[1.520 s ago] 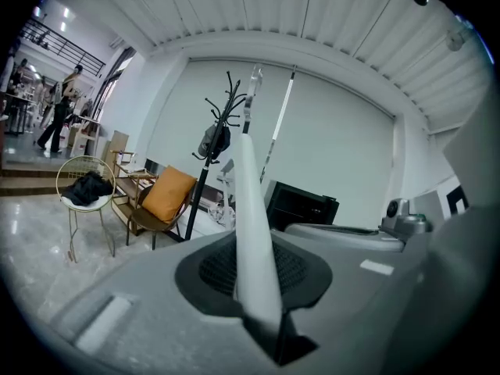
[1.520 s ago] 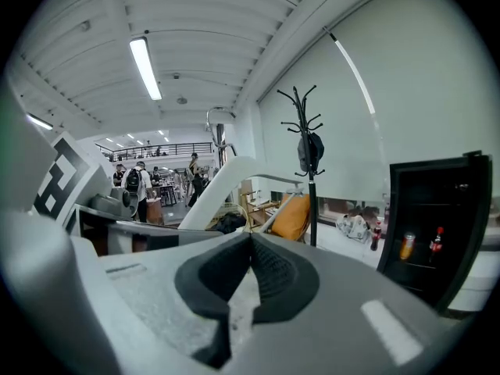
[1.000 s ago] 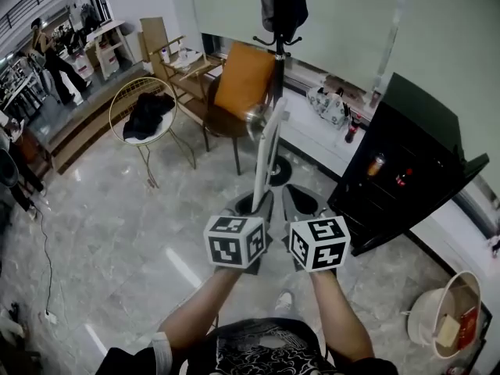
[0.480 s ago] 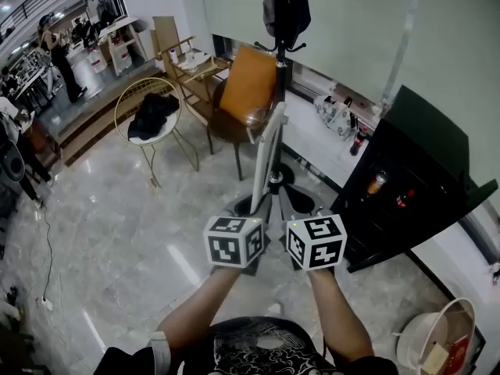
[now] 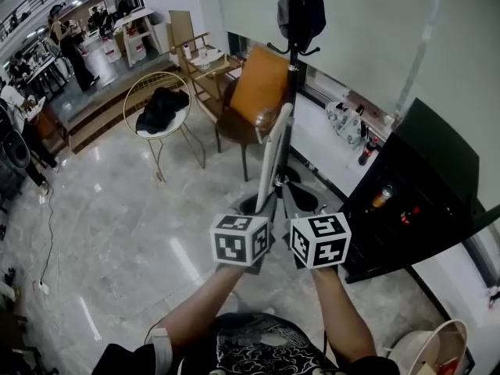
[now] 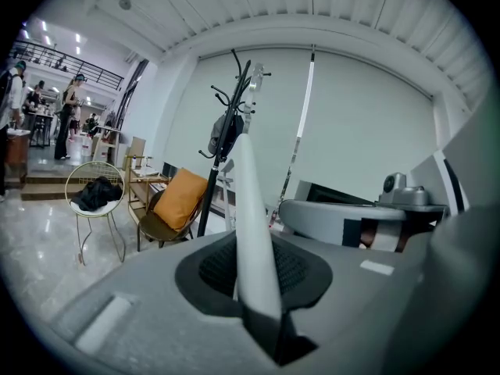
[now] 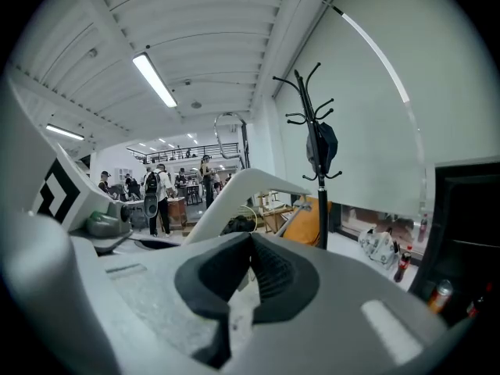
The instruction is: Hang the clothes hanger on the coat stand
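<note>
**Carrying the hanger to the stand.** The left gripper (image 5: 262, 206) pinches the lower end of the white clothes hanger (image 5: 275, 151). The hanger's long axis rises almost upright, leaning toward the coat stand (image 5: 294, 69), which lies ahead and still apart. The right gripper (image 5: 301, 203), just beside the left and slightly nearer the pole, has its jaws pressed together, apparently on nothing. The hanger's hook is hard to make out, and the head view cuts off the stand's top.
</note>
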